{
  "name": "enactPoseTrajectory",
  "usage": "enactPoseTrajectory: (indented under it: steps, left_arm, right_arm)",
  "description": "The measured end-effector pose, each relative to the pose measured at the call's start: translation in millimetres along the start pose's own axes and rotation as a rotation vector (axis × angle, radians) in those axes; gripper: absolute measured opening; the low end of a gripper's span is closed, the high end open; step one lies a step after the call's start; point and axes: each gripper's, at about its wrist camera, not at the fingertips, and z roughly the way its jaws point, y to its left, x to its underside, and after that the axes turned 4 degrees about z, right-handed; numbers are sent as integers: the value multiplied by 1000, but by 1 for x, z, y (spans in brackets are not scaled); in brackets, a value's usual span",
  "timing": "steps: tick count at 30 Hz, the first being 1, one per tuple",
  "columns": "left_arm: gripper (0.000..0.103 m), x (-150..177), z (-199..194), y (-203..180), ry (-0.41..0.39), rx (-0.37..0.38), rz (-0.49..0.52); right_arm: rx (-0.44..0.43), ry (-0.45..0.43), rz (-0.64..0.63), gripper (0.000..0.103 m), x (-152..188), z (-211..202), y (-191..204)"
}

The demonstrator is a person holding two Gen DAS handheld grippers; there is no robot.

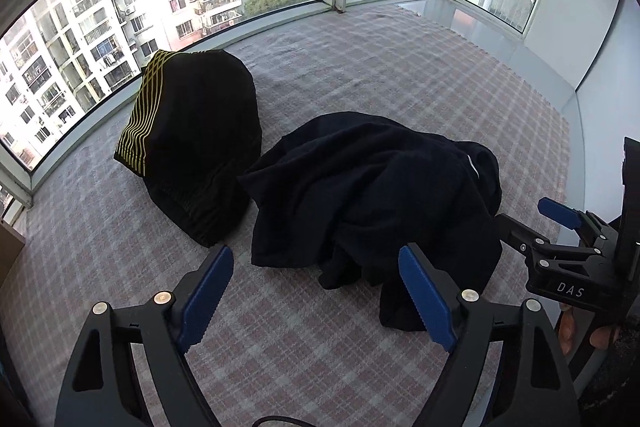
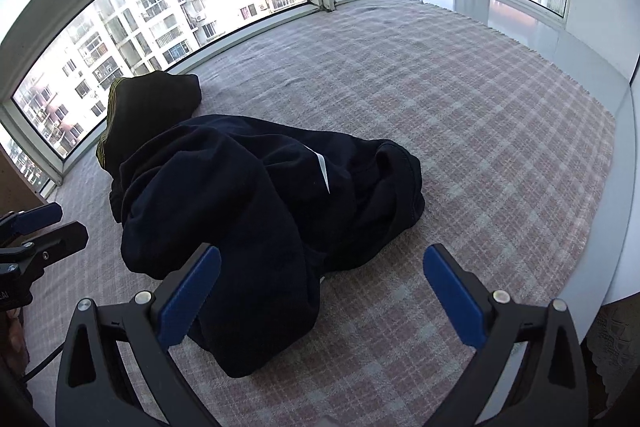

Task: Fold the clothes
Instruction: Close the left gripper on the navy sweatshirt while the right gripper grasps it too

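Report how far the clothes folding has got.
Looks done: the black garment with yellow stripes sits as a compact folded bundle by the window. In hand: nothing; the left gripper and right gripper are both open and empty above the checked cloth. Left: the dark navy garment lies crumpled and unfolded.

White letters "DAS" are showing on the black body of the right gripper (image 1: 538,223) in the left wrist view. A white swoosh-like mark is showing on the crumpled dark navy garment (image 2: 256,211), without letters.
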Motion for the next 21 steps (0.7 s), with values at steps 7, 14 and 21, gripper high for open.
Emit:
enactPoseTrajectory:
  steps: [7, 14, 21]
  left_arm:
    - [71, -5, 21, -16, 29, 40, 81]
    - [59, -17, 53, -25, 58, 38, 167]
    - [28, -18, 64, -30, 63, 88, 185]
  right_arm:
    - [-23, 17, -75, 102, 1, 20, 15]
    - [-34, 53, -84, 98, 3, 39, 13]
    - [-114, 126, -97, 40, 0, 59, 19]
